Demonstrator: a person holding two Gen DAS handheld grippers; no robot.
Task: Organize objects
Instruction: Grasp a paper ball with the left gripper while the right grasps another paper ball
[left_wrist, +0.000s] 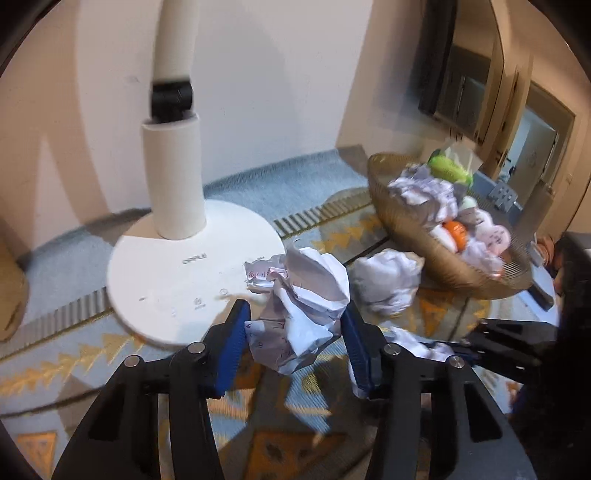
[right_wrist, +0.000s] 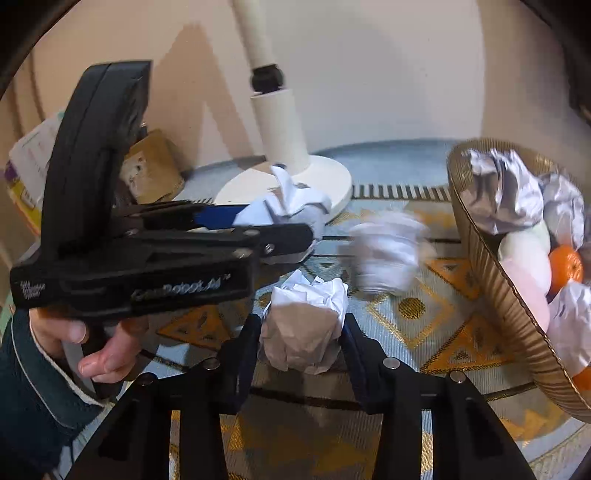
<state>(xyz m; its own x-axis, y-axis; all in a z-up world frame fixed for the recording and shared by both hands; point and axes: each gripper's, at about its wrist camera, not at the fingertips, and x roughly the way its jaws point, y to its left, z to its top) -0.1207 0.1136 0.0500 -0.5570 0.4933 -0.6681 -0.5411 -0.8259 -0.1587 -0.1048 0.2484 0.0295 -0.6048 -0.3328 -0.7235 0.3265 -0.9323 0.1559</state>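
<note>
While each claw grips a crumpled paper ball (left_wrist: 301, 310), a third ball (left_wrist: 384, 282) sits near the basket (left_wrist: 454, 273) rim.

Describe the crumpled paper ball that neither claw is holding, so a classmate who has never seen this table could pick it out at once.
Start at the white lamp base and look across the patterned cloth towards the golden basket. The loose paper ball lies on the cloth between them, just beside the basket's rim. Unlike the balls in the left claw and right claw, no fingers flank it, and it lies outside the basket.
</note>
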